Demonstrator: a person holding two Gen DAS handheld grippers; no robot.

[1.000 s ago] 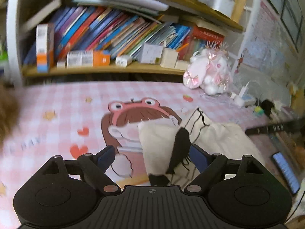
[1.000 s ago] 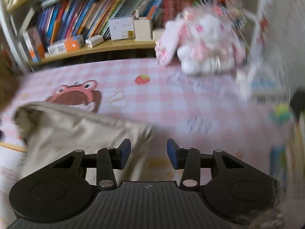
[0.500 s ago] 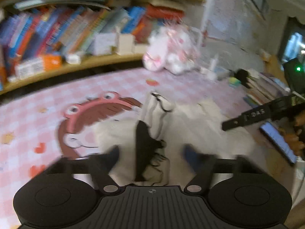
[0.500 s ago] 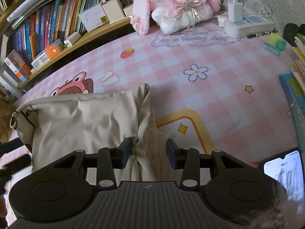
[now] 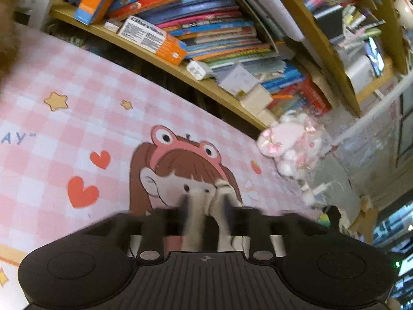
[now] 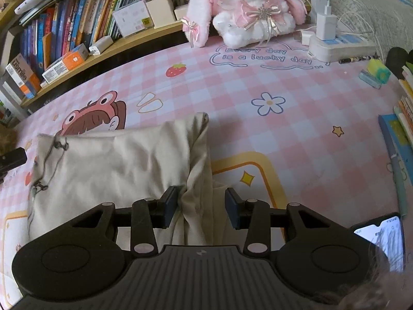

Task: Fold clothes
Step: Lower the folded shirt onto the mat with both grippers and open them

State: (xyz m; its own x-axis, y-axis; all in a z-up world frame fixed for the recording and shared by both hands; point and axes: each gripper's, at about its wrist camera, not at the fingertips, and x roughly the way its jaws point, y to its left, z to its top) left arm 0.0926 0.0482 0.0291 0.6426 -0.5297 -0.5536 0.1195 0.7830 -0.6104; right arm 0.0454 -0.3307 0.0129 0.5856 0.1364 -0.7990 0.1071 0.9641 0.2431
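The cream garment (image 6: 116, 170) lies folded on the pink checked mat (image 6: 284, 134), left of centre, its right edge bunched into a ridge; the right gripper (image 6: 201, 204) straddles that ridge, jaws apart, left pad touching cloth, right pad clear; the left gripper (image 5: 206, 214), blurred, has just been opening, with a fold of cloth between its jaws, though grip cannot be told; a plush rabbit (image 6: 245, 7) sits far, by the bookshelf (image 6: 77, 25).

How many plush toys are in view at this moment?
1: the pink-and-white plush rabbit sits at the far edge of the checked mat, beside the bookshelf. Others may be hidden off-frame.
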